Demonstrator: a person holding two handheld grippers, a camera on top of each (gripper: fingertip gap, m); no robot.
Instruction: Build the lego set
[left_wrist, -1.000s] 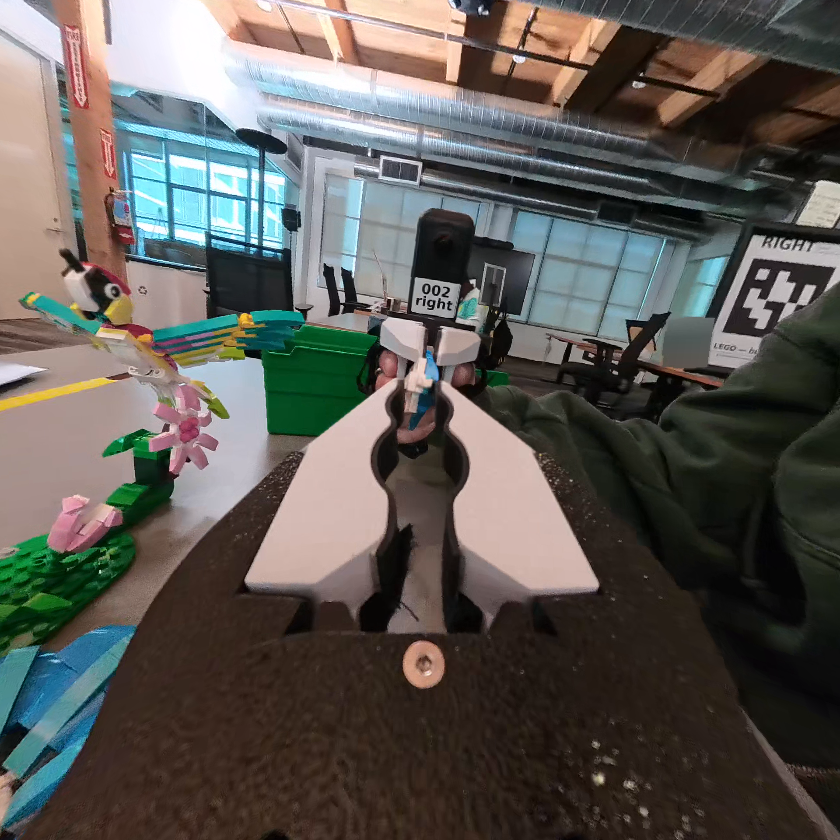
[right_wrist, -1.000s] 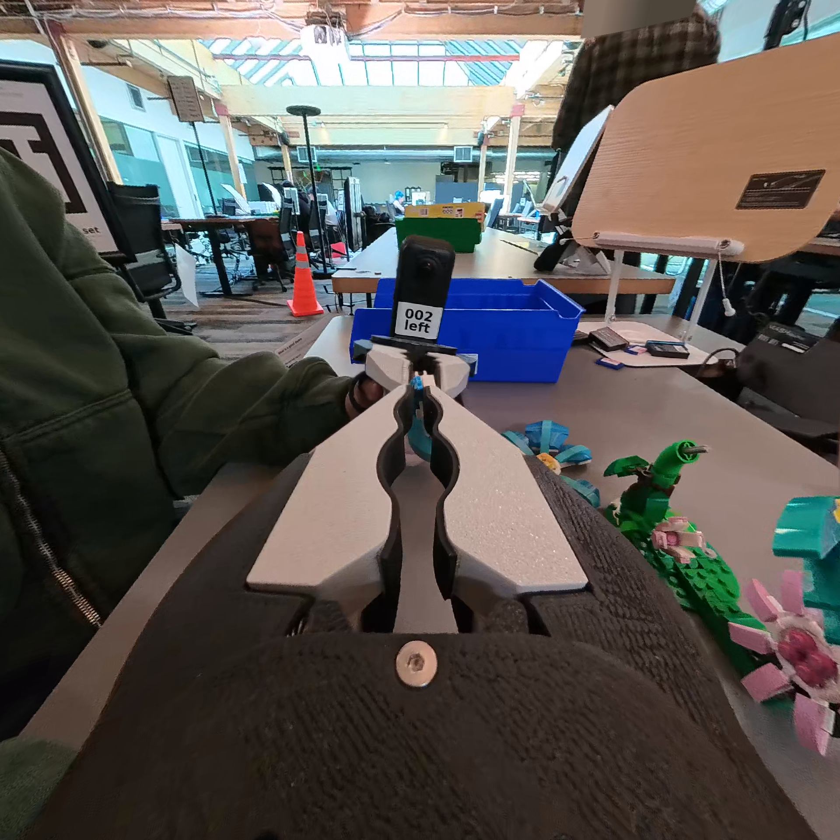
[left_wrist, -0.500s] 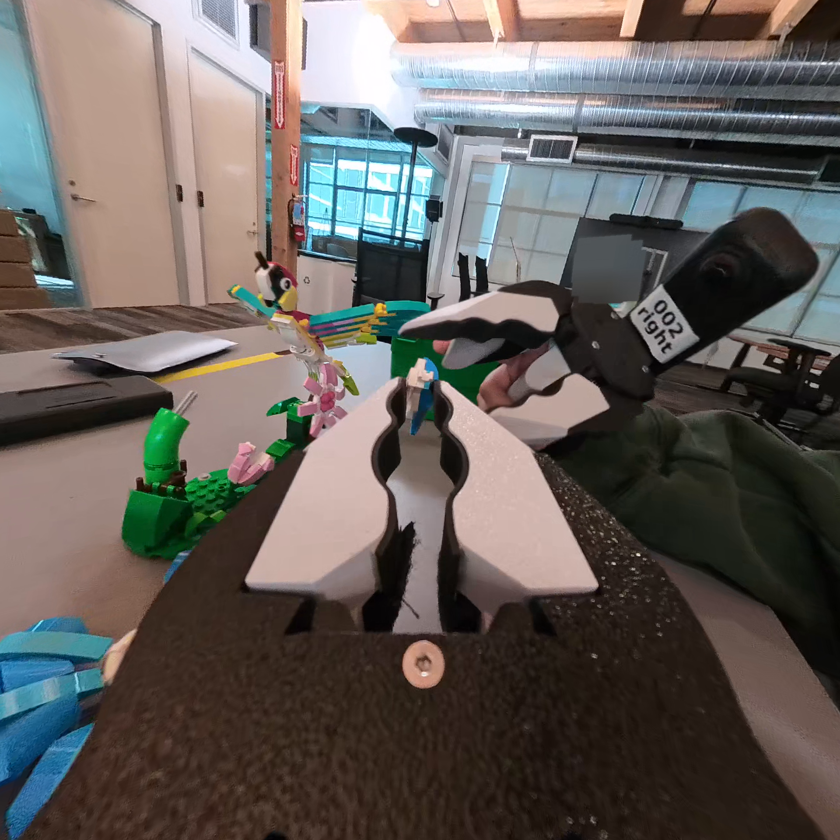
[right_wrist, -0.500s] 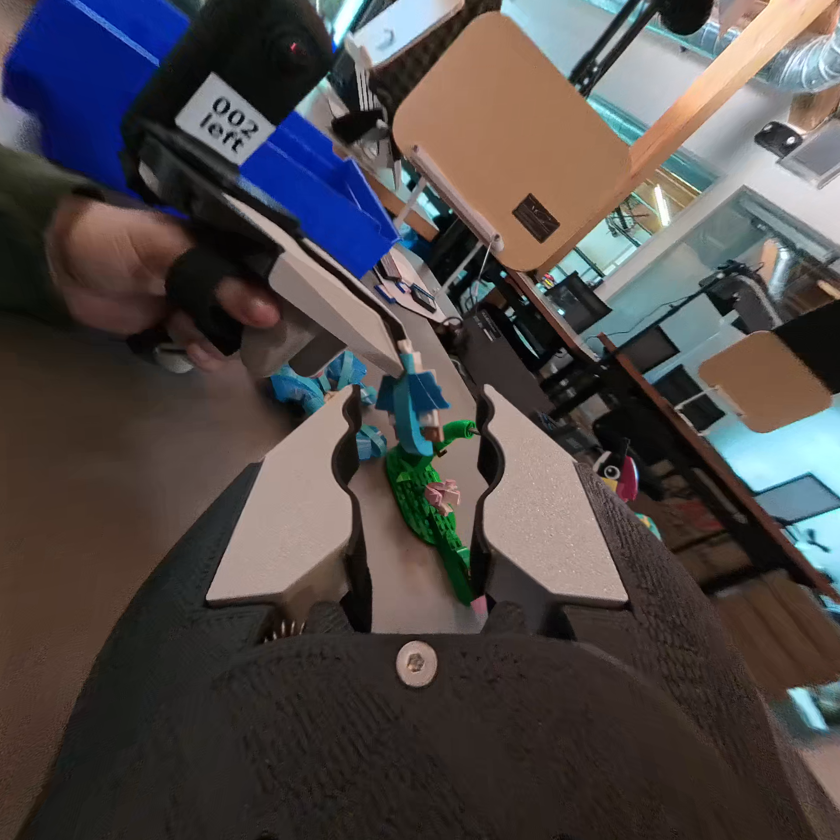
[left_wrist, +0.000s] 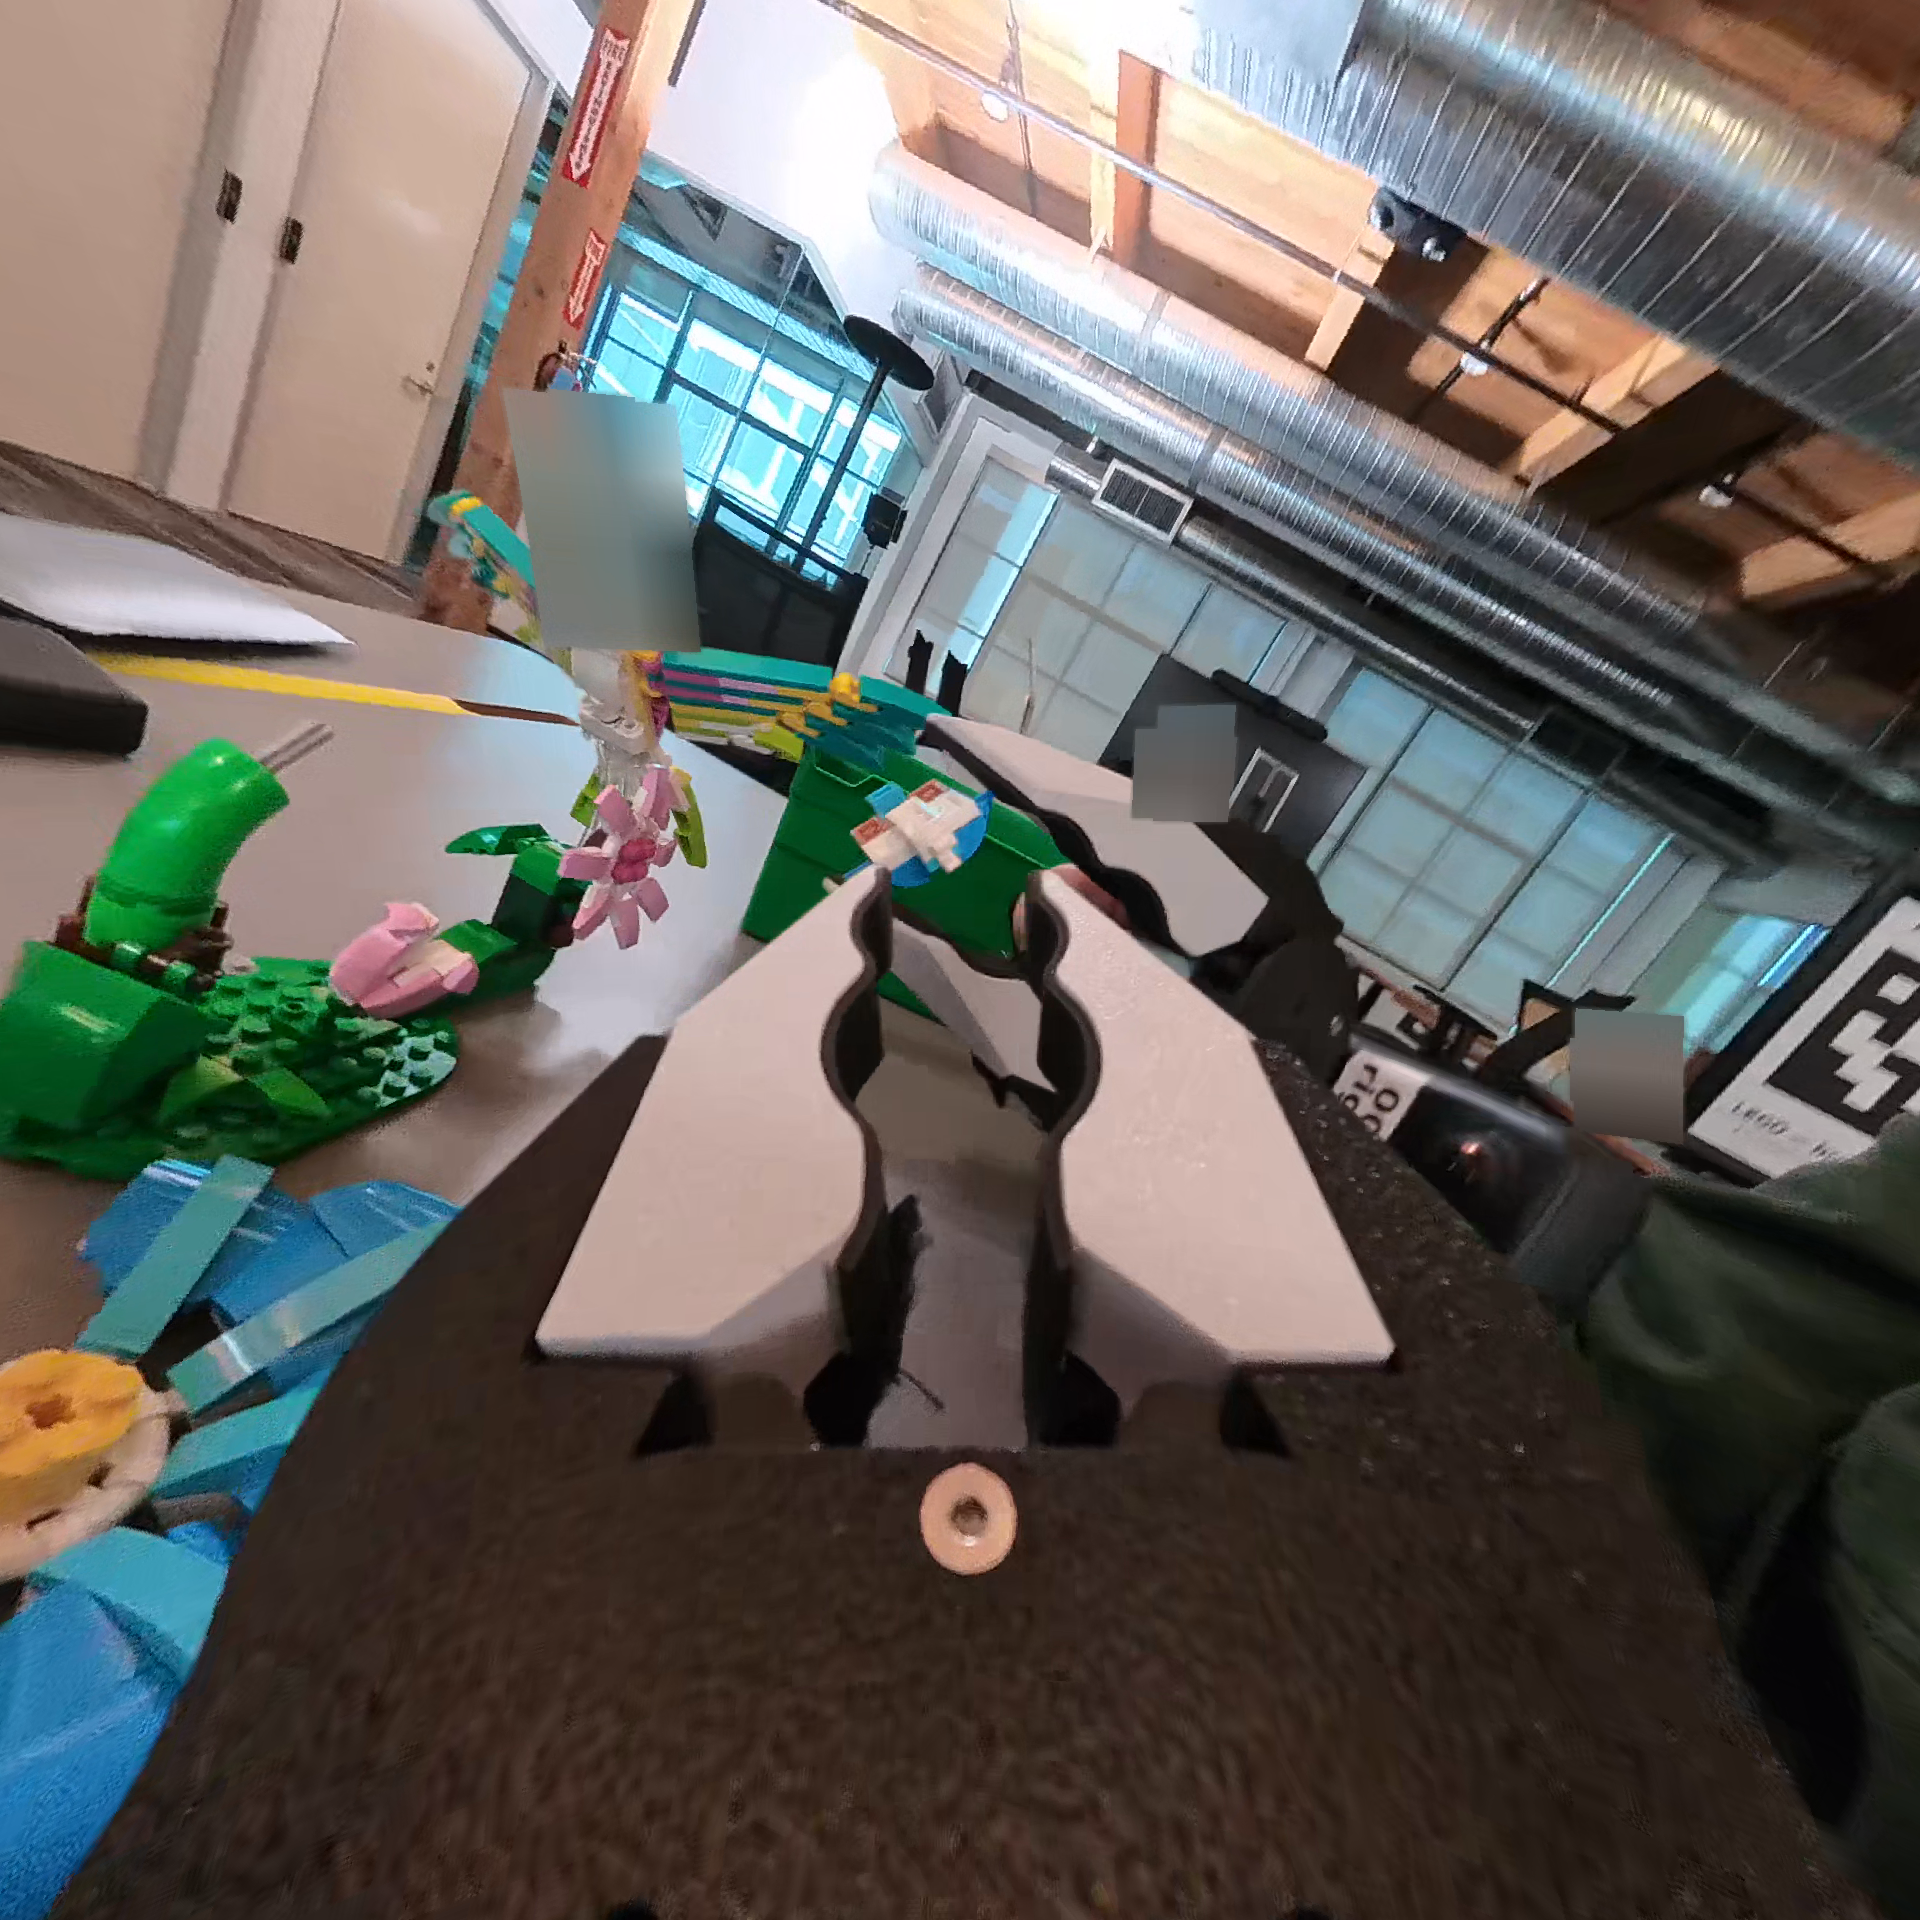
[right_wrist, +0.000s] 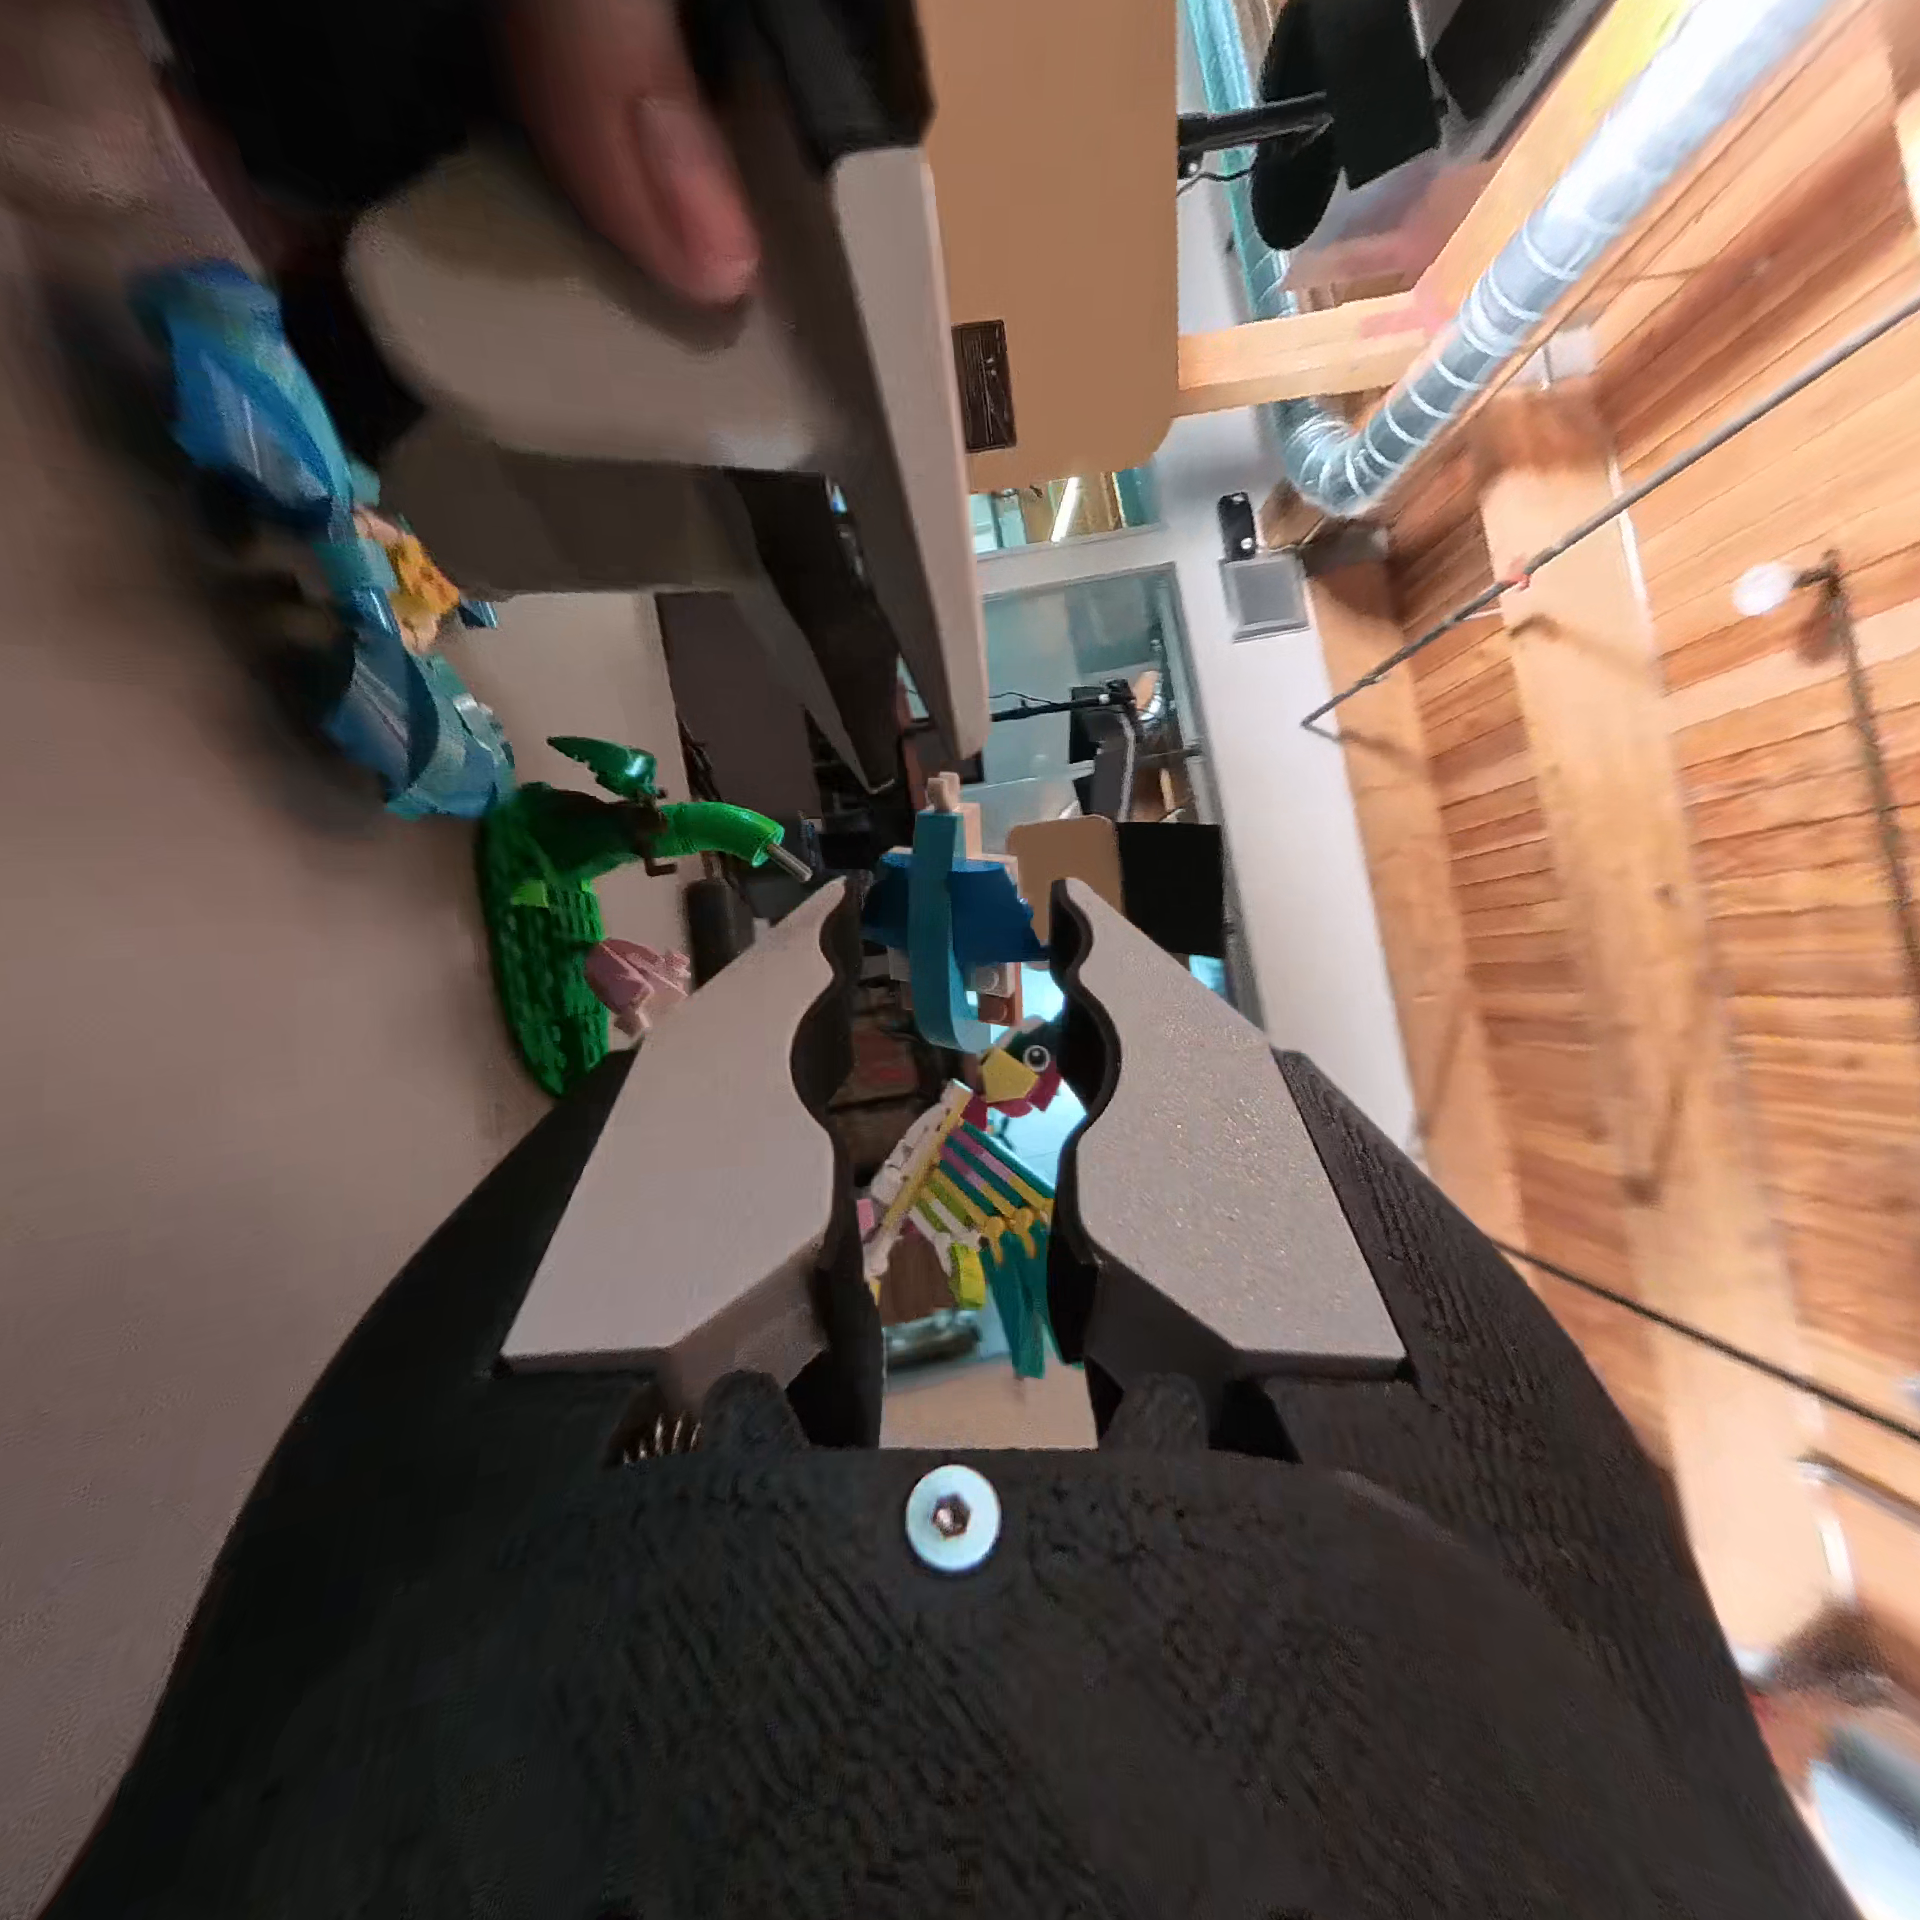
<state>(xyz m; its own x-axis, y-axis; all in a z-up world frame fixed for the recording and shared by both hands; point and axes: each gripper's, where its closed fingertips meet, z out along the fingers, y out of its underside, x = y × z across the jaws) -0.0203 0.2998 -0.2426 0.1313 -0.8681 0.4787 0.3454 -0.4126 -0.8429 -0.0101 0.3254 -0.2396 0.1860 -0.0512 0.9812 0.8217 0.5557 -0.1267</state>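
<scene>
A small blue, white and tan brick piece (right_wrist: 945, 935) sits between my right gripper's (right_wrist: 948, 894) fingertips, which close on its two sides. In the left wrist view the same piece (left_wrist: 920, 831) hangs at the tip of the right gripper's white finger (left_wrist: 1101, 821), just beyond my left gripper (left_wrist: 956, 883). My left gripper's jaws stand apart and hold nothing. In the right wrist view, the left gripper's finger (right_wrist: 904, 520) reaches in from above, its tip close over the piece.
On the grey table (left_wrist: 436, 748) stand a green brick plant base with a curved stem (left_wrist: 177, 997), a pink flower (left_wrist: 623, 873), a many-coloured brick bird (right_wrist: 966, 1153), a blue brick flower (left_wrist: 208, 1299) and a green bin (left_wrist: 831, 831). A green sleeve (left_wrist: 1766, 1351) is at right.
My left gripper, shut on the blue piece before, has opened and let it go. My right gripper, open around it before, has narrowed onto it. Both views have tilted.
</scene>
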